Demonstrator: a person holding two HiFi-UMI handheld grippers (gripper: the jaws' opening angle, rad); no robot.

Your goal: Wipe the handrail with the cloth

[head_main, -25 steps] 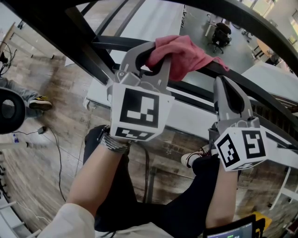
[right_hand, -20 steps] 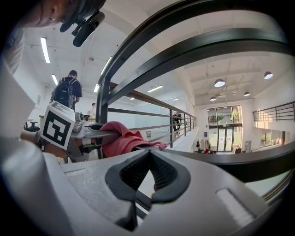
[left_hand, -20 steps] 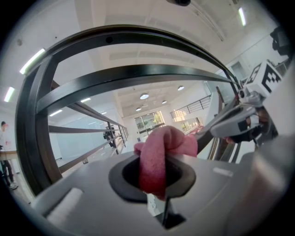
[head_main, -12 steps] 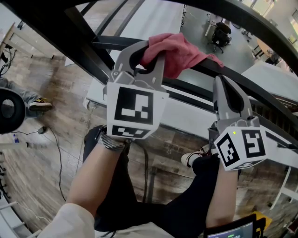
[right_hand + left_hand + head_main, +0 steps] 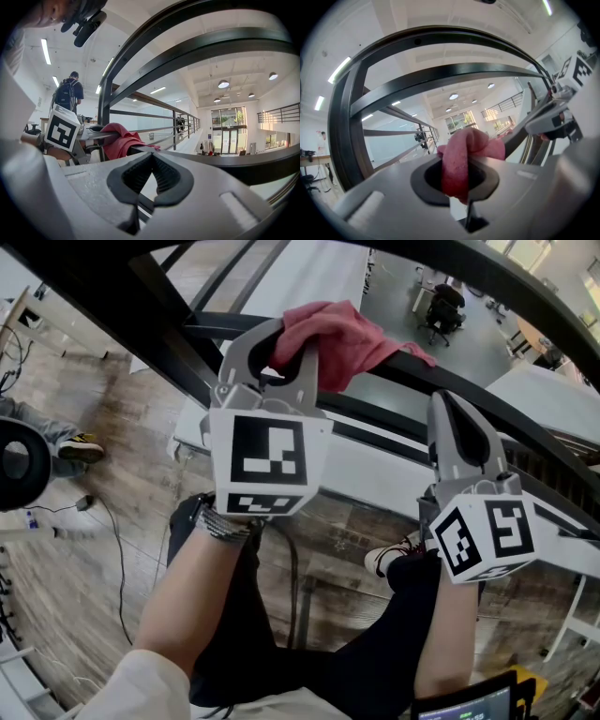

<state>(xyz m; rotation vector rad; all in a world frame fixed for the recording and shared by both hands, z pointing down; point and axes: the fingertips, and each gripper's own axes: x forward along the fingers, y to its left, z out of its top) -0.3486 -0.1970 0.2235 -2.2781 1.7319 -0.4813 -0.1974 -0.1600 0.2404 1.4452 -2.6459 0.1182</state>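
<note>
A pink cloth [image 5: 337,334] lies bunched over the dark handrail bar [image 5: 497,418] that runs from upper left to lower right in the head view. My left gripper [image 5: 281,334] is shut on the cloth, its jaws pinching a fold; the cloth [image 5: 466,157] fills the gap in the left gripper view. My right gripper [image 5: 448,407] is shut with nothing between its jaws, resting at the same bar to the right of the cloth. The right gripper view shows the cloth [image 5: 119,139] and the left gripper's marker cube [image 5: 63,132] off to the left along the rail.
A thicker black top rail [image 5: 525,292] arcs above, with slanted posts [image 5: 141,324] on the left. Far below lie a wooden floor, white tables and an office chair [image 5: 441,310]. A person with a backpack [image 5: 68,96] stands behind the left gripper.
My left gripper has slid the cloth leftward and upward along the bar. The right gripper has stayed put.
</note>
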